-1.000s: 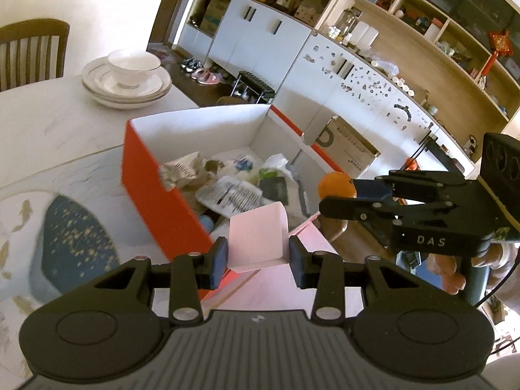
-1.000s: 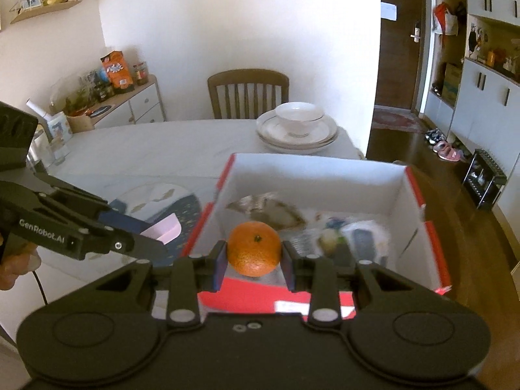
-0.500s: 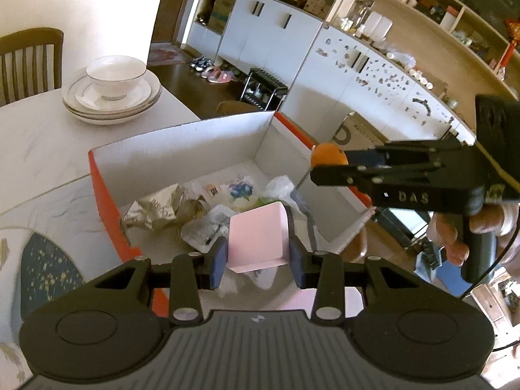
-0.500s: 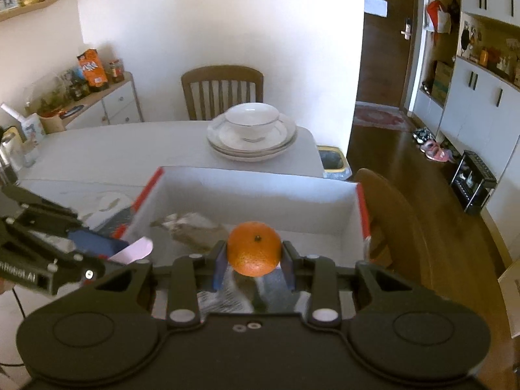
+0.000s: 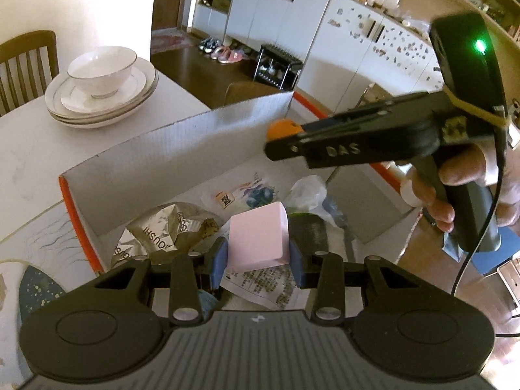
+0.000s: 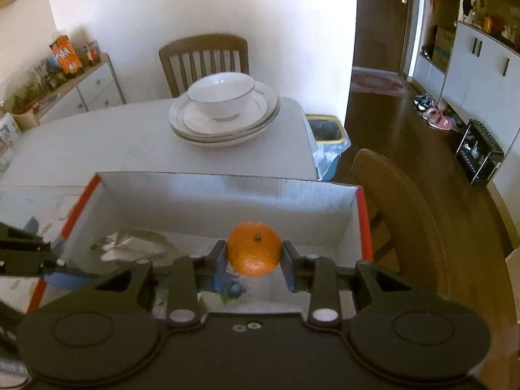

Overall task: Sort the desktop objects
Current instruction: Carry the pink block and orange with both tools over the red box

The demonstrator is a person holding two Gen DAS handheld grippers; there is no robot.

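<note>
My left tongs (image 5: 258, 260) are clamped on a pink block (image 5: 258, 240), its flat sides pressed between the blue pads, low in the middle of the left wrist frame. My right tongs (image 6: 253, 265) are clamped on an orange (image 6: 254, 248), stem end facing the camera, at the lower centre of the right wrist frame.

Both loads hang above the open cardboard box (image 6: 227, 195), white inside with orange-red edges, which sits on the table (image 6: 97, 143). Under the pink block in the left view I see a crumpled foil wrapper (image 5: 162, 234) at left, a printed paper sheet (image 5: 269, 282) just below the pads, and a clear plastic bag (image 5: 307, 191) further right. A dark item lies behind the block's right edge; I cannot make out what it is.

In the left view the right tongs reach in from the right of the frame, the orange showing at their tip above the box's far wall, a hand (image 5: 461, 178) round the handle. In the right view the left tongs enter at the left edge.

Beyond the box, upper centre of the right frame, a bowl (image 6: 221, 96) sits on stacked plates (image 6: 224, 123), with a wooden chair (image 6: 203, 58) behind.
</note>
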